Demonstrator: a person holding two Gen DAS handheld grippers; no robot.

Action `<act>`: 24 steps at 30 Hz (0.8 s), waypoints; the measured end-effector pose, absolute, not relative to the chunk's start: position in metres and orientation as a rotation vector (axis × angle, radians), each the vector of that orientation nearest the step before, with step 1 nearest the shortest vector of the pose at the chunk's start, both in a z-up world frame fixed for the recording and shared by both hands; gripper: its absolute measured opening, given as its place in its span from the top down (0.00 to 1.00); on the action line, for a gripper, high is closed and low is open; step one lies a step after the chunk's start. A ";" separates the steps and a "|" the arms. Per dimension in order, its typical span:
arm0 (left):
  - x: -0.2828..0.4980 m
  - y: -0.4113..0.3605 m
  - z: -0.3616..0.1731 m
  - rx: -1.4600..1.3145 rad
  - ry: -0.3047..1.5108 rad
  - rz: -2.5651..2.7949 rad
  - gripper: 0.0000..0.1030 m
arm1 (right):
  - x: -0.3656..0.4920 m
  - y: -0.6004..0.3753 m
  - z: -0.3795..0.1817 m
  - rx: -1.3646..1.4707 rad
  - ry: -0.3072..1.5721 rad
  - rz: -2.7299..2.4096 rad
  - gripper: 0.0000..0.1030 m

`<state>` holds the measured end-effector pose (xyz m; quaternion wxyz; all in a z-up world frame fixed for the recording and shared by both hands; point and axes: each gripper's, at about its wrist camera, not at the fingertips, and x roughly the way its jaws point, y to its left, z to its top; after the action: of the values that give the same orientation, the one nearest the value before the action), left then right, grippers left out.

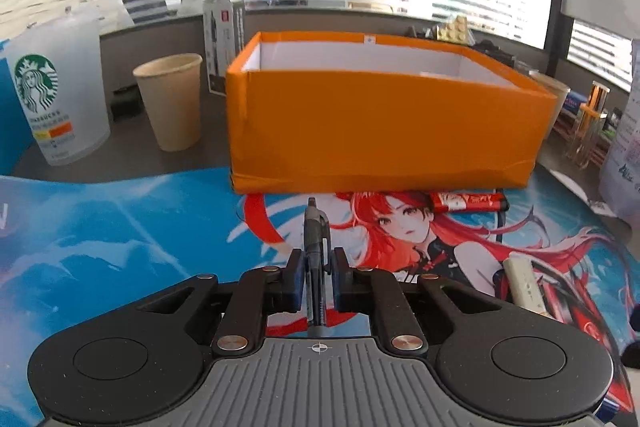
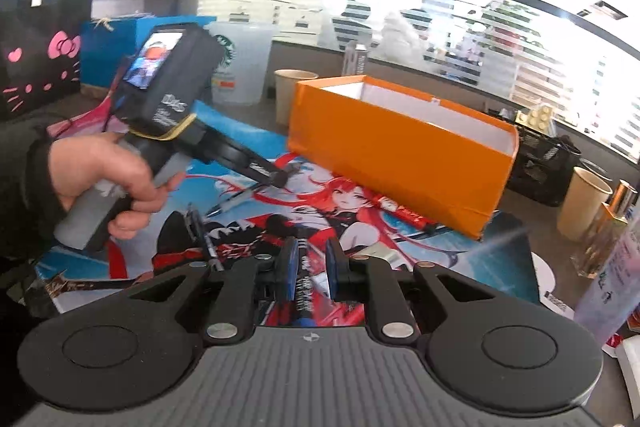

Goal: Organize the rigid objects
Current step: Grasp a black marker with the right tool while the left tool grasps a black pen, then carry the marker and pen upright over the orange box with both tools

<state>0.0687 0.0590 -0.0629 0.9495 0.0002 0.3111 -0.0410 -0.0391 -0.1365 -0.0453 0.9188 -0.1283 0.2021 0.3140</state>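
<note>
The left hand-held gripper (image 1: 316, 279) was clamped on a dark, slim pen (image 1: 315, 247), which pointed forward toward the box (image 1: 380, 131). The right wrist view alone showed this hand-held gripper from outside, gripped by the left hand (image 2: 100, 179), with the pen (image 2: 236, 201) slanting down from its tips above the mat (image 2: 460, 259).

The right hand-held gripper (image 2: 307, 267) stood narrowly parted, blue pads either side of a pen with a coiled spring (image 2: 302, 291) lying on the mat; I cannot tell whether the pads touched it. Another pen (image 2: 200, 227) lay just left.

The mat was glossy, printed with a red-haired figure. In the left view, a white stick-shaped thing (image 1: 524, 283) lay on it at right, and a red tube (image 1: 468, 201) lay against the box's base.

The box was rectangular, orange outside, white inside, open-topped. Beyond it on the surface (image 1: 132, 147) stood a tan paper cup (image 1: 172, 103) and a frosted plastic cup (image 1: 60, 91).
</note>
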 end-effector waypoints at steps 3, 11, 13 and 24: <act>0.065 0.058 -0.060 0.017 0.623 -0.085 0.89 | -0.035 -0.135 -0.049 -0.264 0.446 0.653 0.87; 0.068 0.062 -0.068 0.003 0.646 -0.090 0.89 | 0.001 -0.113 -0.077 -0.243 0.553 0.719 0.80; 0.067 0.063 -0.068 0.001 0.646 -0.094 0.89 | 0.010 -0.110 -0.082 -0.230 0.579 0.739 0.80; 0.055 0.070 -0.046 -0.023 0.564 -0.122 0.89 | 0.009 -0.110 -0.070 -0.214 0.497 0.690 0.88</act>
<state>0.0554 0.0703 -0.0463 0.9586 -0.0113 0.2780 -0.0599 0.0090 -0.1095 -0.0698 0.9053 -0.1034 0.2408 0.3343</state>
